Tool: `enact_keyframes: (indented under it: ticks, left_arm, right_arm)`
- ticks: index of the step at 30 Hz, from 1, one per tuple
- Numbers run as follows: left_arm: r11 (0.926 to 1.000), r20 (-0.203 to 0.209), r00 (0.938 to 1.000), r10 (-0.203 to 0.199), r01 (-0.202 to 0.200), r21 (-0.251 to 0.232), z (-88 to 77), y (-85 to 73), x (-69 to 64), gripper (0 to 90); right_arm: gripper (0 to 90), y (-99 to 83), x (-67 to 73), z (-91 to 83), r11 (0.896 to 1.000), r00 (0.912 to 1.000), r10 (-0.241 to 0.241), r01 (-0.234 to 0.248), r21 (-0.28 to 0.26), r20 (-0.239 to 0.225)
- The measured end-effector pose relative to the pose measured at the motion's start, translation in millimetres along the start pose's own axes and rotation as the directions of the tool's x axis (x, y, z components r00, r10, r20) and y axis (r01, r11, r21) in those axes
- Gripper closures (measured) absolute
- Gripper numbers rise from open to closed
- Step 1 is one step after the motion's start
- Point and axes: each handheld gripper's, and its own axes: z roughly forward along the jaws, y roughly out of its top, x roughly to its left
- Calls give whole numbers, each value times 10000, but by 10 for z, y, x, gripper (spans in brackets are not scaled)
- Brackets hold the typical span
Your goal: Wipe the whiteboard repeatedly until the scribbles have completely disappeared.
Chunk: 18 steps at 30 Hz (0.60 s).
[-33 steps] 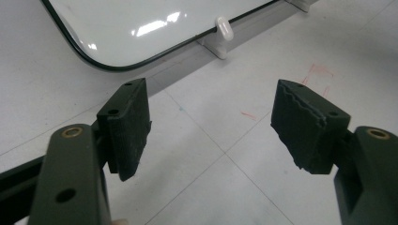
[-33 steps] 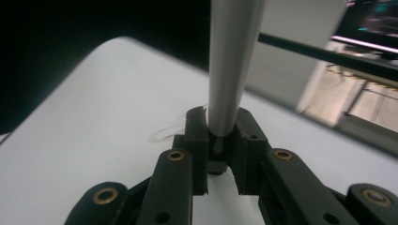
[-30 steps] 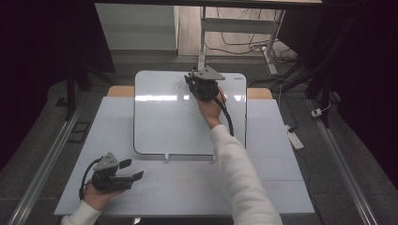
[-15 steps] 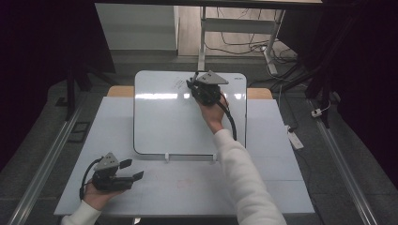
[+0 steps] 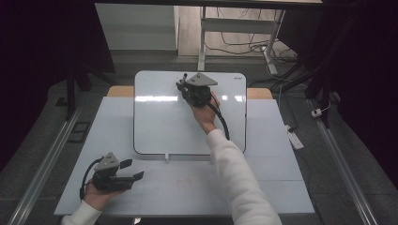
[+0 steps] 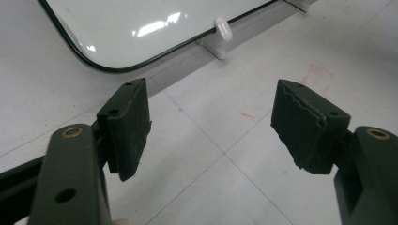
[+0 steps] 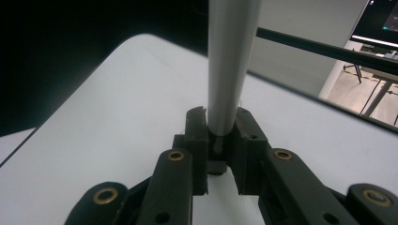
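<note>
One whiteboard [image 5: 164, 122], one marker [image 7: 230, 65], two grippers

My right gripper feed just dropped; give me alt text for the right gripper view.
The right gripper has its two black jaws shut on a grey marker, which stands up out of them. Under it lies the whiteboard, with darkness beyond its rounded far corner.

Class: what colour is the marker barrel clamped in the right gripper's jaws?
Light grey marker barrel, clearest in the right gripper view, clamped by the right gripper.
</note>
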Motion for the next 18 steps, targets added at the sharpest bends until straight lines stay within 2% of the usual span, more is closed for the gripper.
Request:
enact_keyframes:
  ticks: [3, 6, 7, 9, 11, 12, 15, 16, 18]
  left_arm:
    - [10000, -25, 10000, -30, 30, -35, -10, -3, 6, 292]
    - [10000, 1, 10000, -23, 23, -30, -10, -4, 8, 291]
    - [10000, 5, 10000, -21, 21, -34, -10, -3, 10, 292]
    - [10000, 18, 10000, -26, 26, -28, -9, -2, 12, 291]
    - [10000, 26, 10000, -3, 3, -12, -6, -1, 10, 291]
    - [10000, 18, 10000, 11, -11, 3, -6, 0, 6, 291]
    - [10000, -12, 10000, 30, -30, -50, -19, 2, -8, 291]
    - [10000, -10, 10000, 26, -26, -72, -22, 2, -5, 291]
    - [10000, -11, 10000, -4, 4, -60, -18, 1, 7, 292]
  right_arm:
    - [778, 78, -107, 18, 9996, 9980, 181, -169, -204, 600]
    - [778, 107, -170, 6, 9973, 9957, 670, -648, -355, 642]
    - [778, 93, -138, 10, 9980, 9972, 594, -584, -244, 448]
    - [778, 44, -15, 21, 9999, 10000, 70, -69, 102, -64]
    - [778, 14, 67, 19, 9983, 9985, -516, 521, 252, -203]
    - [778, 23, 44, 20, 9989, 9990, -403, 408, 234, -207]
    - [778, 71, -125, -4, 9992, 9985, 382, -376, -144, 401]
    - [778, 77, -154, -6, 9982, 9976, 585, -580, -151, 383]
    - [778, 71, -93, 2, 9996, 9993, 289, -288, -58, 223]
